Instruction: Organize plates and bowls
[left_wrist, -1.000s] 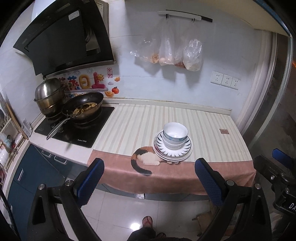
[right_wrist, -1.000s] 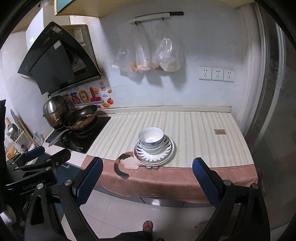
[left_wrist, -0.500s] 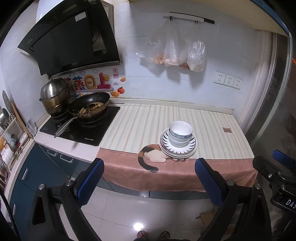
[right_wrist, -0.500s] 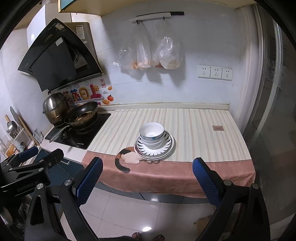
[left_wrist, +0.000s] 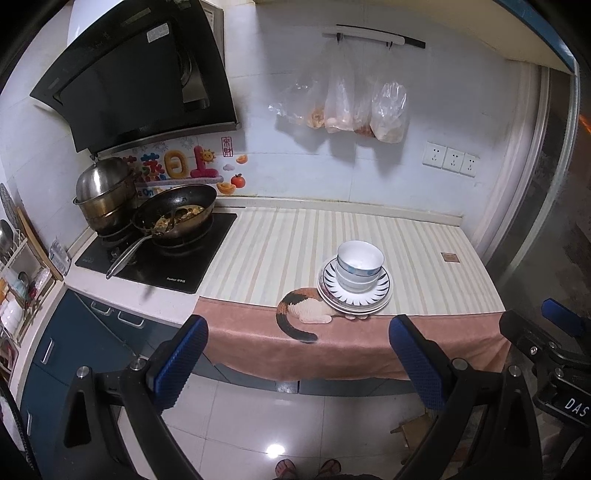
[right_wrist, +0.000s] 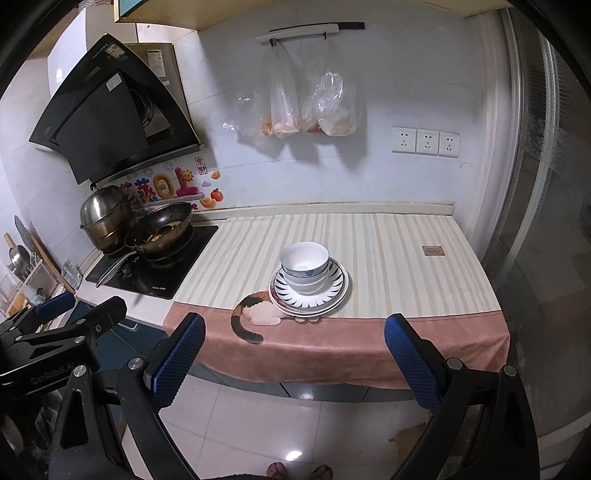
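White bowls with blue trim (left_wrist: 359, 262) are stacked on a stack of black-and-white patterned plates (left_wrist: 380, 293) near the front edge of the striped counter; the bowls (right_wrist: 304, 262) and plates (right_wrist: 338, 286) also show in the right wrist view. My left gripper (left_wrist: 299, 358) is open and empty, held back over the floor in front of the counter. My right gripper (right_wrist: 295, 354) is open and empty, also back from the counter. Each gripper shows at the edge of the other's view.
A pink cat-print cloth (left_wrist: 332, 347) hangs over the counter front. A stove with a wok (left_wrist: 173, 216) and a steel pot (left_wrist: 105, 195) stands at the left. Plastic bags (left_wrist: 343, 107) hang on the wall. A dish rack (left_wrist: 18, 280) is far left.
Both grippers have drawn back from the counter and risen a little, so the stack looks smaller. The bowls and plates have not moved.
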